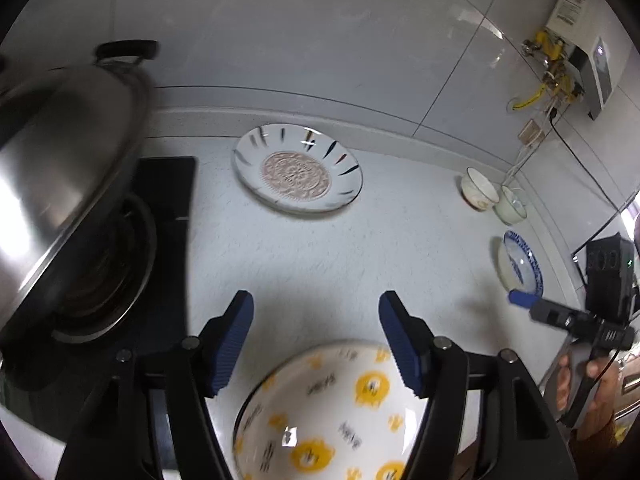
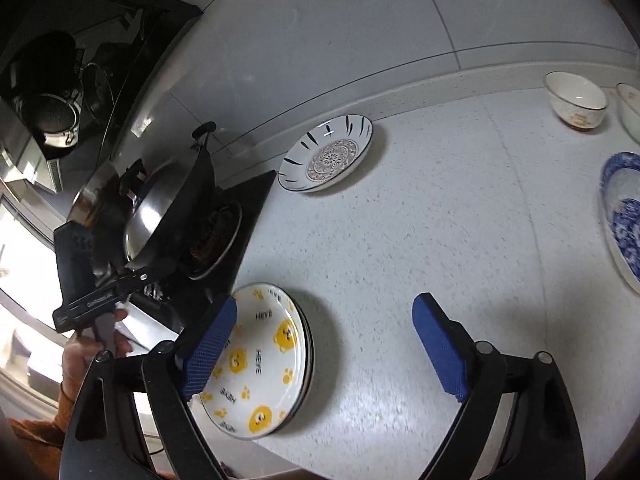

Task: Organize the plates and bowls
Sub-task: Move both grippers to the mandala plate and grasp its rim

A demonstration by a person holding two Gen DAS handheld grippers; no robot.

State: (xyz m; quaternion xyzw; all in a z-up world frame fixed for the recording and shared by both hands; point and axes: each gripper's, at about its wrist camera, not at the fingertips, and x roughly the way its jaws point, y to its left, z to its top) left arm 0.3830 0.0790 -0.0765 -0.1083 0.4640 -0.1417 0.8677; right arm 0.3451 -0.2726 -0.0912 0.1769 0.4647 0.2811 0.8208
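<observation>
A white plate with yellow bears [image 1: 320, 412] [image 2: 260, 364] lies on top of a small stack at the counter's near edge. My left gripper [image 1: 316, 308] is open and empty just above and beyond it. A mandala plate with dark rim strokes [image 1: 298, 169] [image 2: 326, 160] lies near the back wall. A blue-and-white plate [image 1: 520, 262] [image 2: 624, 216] lies at the right. Two small white bowls [image 1: 478, 189] [image 2: 578, 100] stand at the back right. My right gripper [image 2: 324, 310] is open and empty over the counter, right of the bear plates.
A steel wok with lid [image 1: 60, 184] [image 2: 148, 208] sits on the black gas hob [image 1: 164, 200] [image 2: 236, 216] at the left. The white speckled counter [image 1: 360, 256] [image 2: 440, 220] meets a tiled wall. A water heater with pipes [image 1: 568, 60] hangs at the right.
</observation>
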